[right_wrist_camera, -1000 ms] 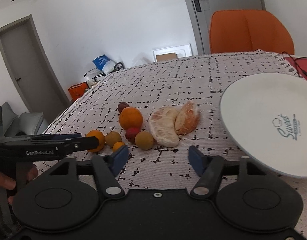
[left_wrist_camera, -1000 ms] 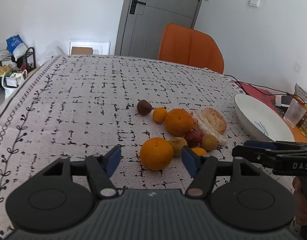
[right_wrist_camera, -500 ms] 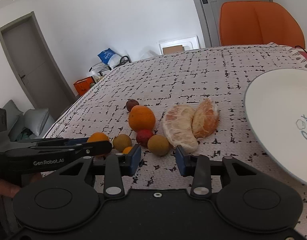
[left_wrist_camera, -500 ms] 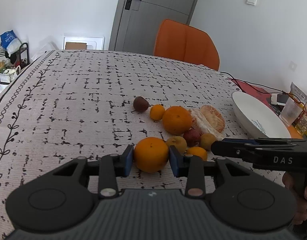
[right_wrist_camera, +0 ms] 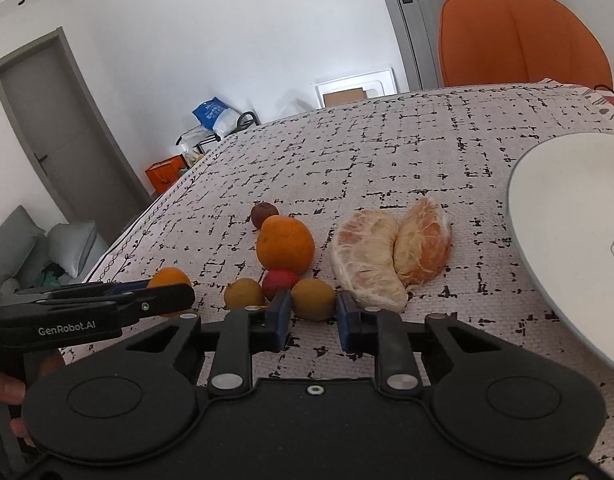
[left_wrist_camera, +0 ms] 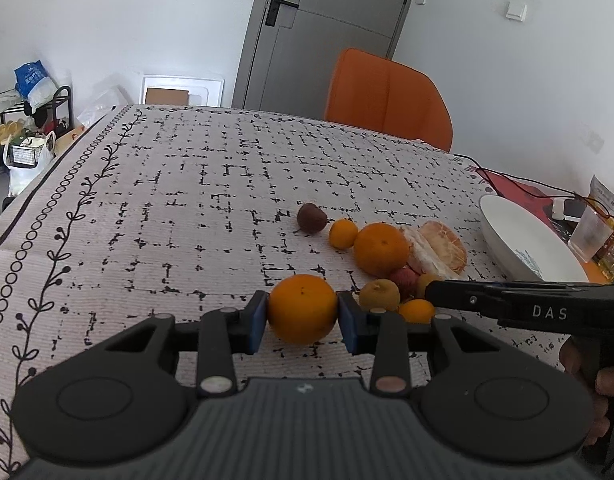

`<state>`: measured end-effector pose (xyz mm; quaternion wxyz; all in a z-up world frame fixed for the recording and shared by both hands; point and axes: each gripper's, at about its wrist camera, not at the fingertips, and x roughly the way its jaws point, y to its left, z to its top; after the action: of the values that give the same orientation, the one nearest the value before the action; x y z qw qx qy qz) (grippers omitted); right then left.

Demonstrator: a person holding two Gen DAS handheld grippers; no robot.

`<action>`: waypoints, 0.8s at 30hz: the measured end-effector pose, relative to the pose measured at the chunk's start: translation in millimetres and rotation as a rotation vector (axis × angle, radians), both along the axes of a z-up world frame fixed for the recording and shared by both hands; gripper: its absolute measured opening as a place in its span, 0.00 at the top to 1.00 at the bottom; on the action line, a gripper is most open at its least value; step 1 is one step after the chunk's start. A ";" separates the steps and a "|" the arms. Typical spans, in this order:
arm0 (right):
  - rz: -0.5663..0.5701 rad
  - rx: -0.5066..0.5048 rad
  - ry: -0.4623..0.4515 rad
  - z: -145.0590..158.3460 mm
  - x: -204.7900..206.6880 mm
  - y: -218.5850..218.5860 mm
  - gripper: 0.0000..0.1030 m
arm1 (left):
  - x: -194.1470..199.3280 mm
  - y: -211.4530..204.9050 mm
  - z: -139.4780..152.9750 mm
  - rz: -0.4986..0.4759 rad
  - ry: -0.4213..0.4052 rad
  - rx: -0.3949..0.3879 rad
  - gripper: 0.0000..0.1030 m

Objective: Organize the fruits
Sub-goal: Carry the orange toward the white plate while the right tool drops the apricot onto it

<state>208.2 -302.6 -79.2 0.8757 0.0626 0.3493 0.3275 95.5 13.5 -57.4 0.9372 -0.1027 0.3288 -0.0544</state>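
A shallow white round plate (right_wrist_camera: 567, 216) is seen near the right edge of the table, which is covered by a pale cloth printed with broken black lines (left_wrist_camera: 187, 200). Nothing lies in the plate; a small drawn emblem and a fragment of writing are printed on it, too cut off to be read. A clear plastic cup (left_wrist_camera: 591, 234) stands beyond the plate, its contents not discernible.

The fruit is gathered on the cloth just left of the plate: two peeled, pale orange citrus segments (right_wrist_camera: 387, 256), a large round orange (right_wrist_camera: 285, 248), a small dark brown fruit (right_wrist_camera: 264, 214), a small red fruit (right_wrist_camera: 279, 282) and a small mandarin (left_wrist_camera: 343, 233).

A second round orange (left_wrist_camera: 302, 308) is clamped between the blue pads of the left gripper (left_wrist_camera: 302, 316), at the near side of the group. A small yellow-brown round fruit (right_wrist_camera: 313, 298) is pinched between the blue pads of the right gripper (right_wrist_camera: 311, 312). A similar yellow-brown fruit (right_wrist_camera: 243, 292) lies just beside it.

"DAS" is printed in white on the side of the right gripper, and "GenRobot.AI" on the side of the left.
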 end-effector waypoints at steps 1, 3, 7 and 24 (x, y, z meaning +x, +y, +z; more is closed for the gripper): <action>0.001 -0.006 -0.008 0.8 -1.0 0.0 0.78 | -0.6 -0.5 0.4 -0.001 -0.002 0.000 0.64; 0.003 -0.014 -0.029 3.9 -5.3 -0.3 0.79 | -1.5 -1.7 2.0 -0.004 -0.006 0.001 0.64; 0.006 0.002 -0.057 11.4 -12.3 -8.0 0.79 | -1.4 -7.6 7.0 -0.018 -0.020 0.007 0.64; -0.112 0.055 -0.122 28.8 -21.2 -64.7 0.79 | 5.9 -48.7 19.9 -0.076 -0.058 0.032 0.64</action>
<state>187.0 -367.4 -50.4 0.9103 0.0861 0.2819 0.2907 101.4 -35.2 -37.5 0.9451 -0.0735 0.3061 -0.0875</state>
